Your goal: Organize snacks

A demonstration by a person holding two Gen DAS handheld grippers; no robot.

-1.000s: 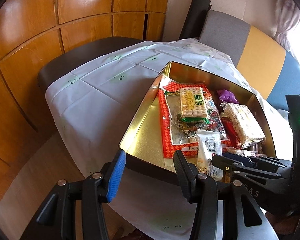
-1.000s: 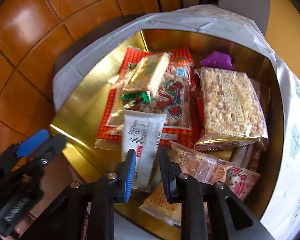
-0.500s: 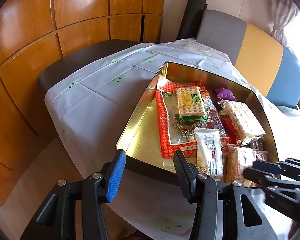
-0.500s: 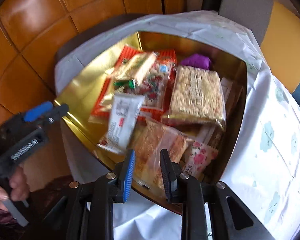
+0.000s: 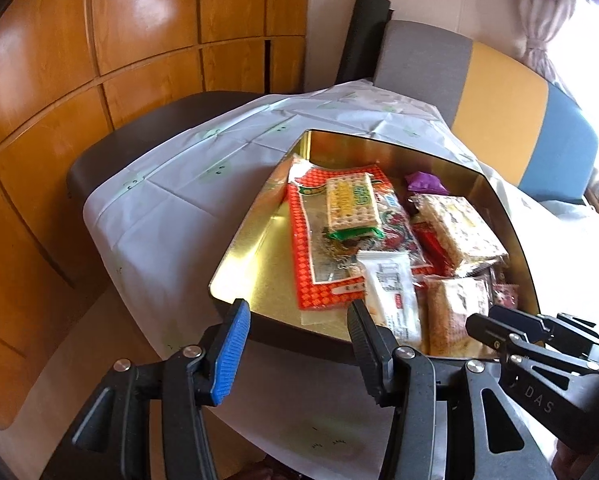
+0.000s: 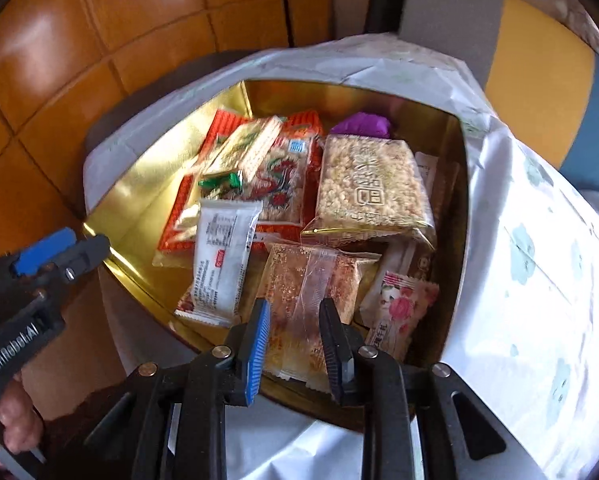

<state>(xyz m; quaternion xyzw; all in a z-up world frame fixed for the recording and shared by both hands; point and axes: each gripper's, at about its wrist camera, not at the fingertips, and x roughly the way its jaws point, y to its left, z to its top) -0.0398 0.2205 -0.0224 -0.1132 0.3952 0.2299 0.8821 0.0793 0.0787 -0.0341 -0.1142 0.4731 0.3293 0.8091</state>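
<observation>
Hovering over the near edge of the shallow gold metal tray of wrapped snacks, the right gripper and left gripper both gape, grasping nothing.

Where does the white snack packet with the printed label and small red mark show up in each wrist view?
Left wrist view: the white packet lies lower right of centre, in the gold tin, just above the left gripper's right finger.
Right wrist view: the packet lies left of centre, up-left of the right gripper.
Shared landmark: the purple wrapper at the tin's far end.
</observation>
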